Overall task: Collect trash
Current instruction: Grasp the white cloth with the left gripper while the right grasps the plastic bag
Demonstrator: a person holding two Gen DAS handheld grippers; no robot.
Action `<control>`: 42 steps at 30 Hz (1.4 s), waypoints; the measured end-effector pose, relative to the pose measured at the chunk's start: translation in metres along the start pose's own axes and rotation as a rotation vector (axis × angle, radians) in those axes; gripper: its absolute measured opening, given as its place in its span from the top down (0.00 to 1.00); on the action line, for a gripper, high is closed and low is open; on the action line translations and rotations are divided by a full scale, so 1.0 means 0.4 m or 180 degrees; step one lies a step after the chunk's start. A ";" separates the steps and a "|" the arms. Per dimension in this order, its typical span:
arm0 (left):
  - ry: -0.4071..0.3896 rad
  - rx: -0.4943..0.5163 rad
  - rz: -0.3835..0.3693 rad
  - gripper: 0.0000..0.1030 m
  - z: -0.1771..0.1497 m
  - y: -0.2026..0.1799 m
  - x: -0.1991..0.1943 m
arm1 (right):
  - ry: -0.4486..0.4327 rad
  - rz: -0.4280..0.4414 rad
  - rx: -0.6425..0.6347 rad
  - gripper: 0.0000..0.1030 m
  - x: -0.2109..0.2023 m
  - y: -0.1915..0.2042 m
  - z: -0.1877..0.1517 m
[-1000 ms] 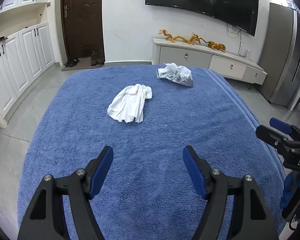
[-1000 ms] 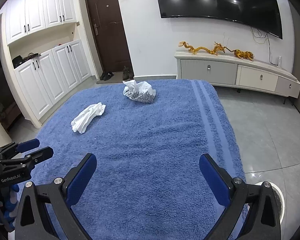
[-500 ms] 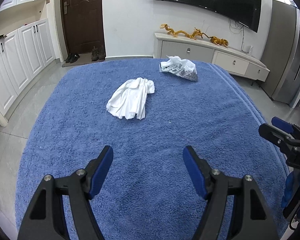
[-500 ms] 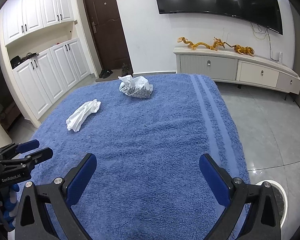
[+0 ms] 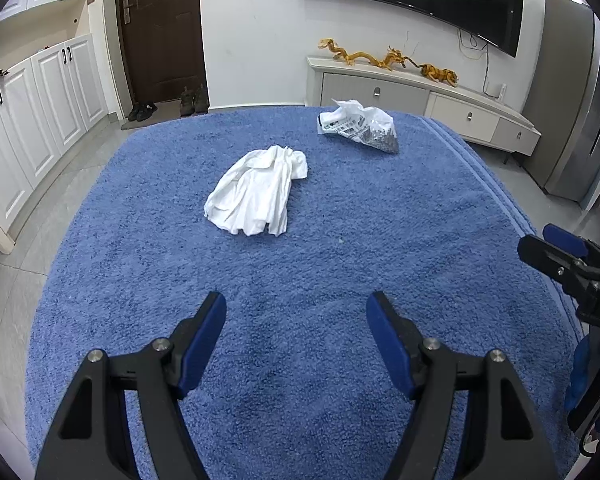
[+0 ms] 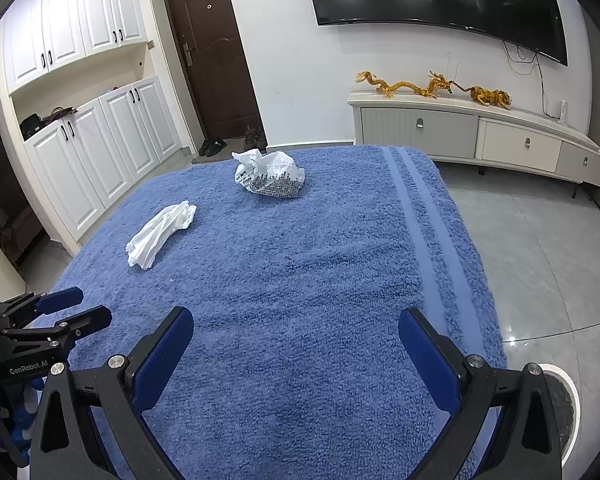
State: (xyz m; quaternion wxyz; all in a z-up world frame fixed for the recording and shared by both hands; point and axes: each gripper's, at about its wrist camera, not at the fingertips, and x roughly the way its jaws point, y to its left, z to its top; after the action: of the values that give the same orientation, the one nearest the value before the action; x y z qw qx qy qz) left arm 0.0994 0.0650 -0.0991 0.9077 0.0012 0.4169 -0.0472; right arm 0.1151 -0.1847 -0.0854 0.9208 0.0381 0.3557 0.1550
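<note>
Left gripper [image 5: 296,312]: tongs spread wide, nothing between the blue pads, tips hanging over bare blue towel [image 5: 340,208]. Right gripper [image 6: 296,328]: likewise spread and empty, also over bare towel, near its striped right edge.

Trash, two pieces, both lying loose on the towel, well apart from either gripper:
- crumpled white tissue [image 5: 260,192], roughly mid-towel, straight ahead of the left tongs.
- crinkled plastic bag [image 5: 360,128] with dark print, further back near the far edge, to the right of the tissue.

Reading of the setup: the open stance suits a soft, wide target. The tissue lines up between the left fingers, so it looks like the first pick, left side. Nothing collected yet, by the look of it.

View differences:
- Left wrist shows the tissue broad-on, folds legible; right gripper only pokes in at the right margin.
- Right wrist sees the tissue [image 6: 160,232] edge-on and off to the left, the bag [image 6: 270,178] nearer centre, the left gripper low left, plus a round white-rimmed bin [image 6: 568,408] on the floor at lower right — probably the drop point, absent from the left view.
</note>
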 end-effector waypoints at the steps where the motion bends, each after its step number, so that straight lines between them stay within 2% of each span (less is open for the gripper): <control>1: 0.0002 -0.0005 0.0002 0.31 0.000 0.001 0.002 | 0.0001 0.0003 0.0003 0.00 0.002 -0.001 0.000; 16: -0.0012 -0.0178 -0.0045 0.29 -0.003 0.059 0.021 | 0.0006 0.0038 0.0016 0.00 0.030 -0.007 0.008; 21: -0.0094 -0.0238 -0.0052 0.29 0.035 0.096 0.031 | 0.0016 0.0096 -0.0062 0.00 0.062 -0.008 0.038; 26: -0.0206 -0.0111 -0.0045 0.23 0.095 0.109 0.058 | -0.0023 0.0190 -0.0225 0.00 0.107 0.007 0.101; 31: -0.0206 -0.0047 -0.0018 0.23 0.153 0.115 0.117 | -0.0072 0.0263 -0.0396 0.00 0.193 0.034 0.190; 35: -0.0113 0.0048 0.0064 0.23 0.206 0.118 0.190 | -0.0029 0.0289 -0.0452 0.00 0.296 0.051 0.265; 42: 0.0127 0.0105 -0.0050 0.23 0.251 0.128 0.285 | 0.0107 0.0266 -0.0364 0.00 0.451 0.049 0.341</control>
State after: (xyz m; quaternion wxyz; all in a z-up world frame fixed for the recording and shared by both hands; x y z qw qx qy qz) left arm 0.2537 0.1020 -0.1217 0.8987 0.0138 0.4341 -0.0612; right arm 0.3272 -0.1043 -0.0965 0.9082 -0.0023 0.3598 0.2140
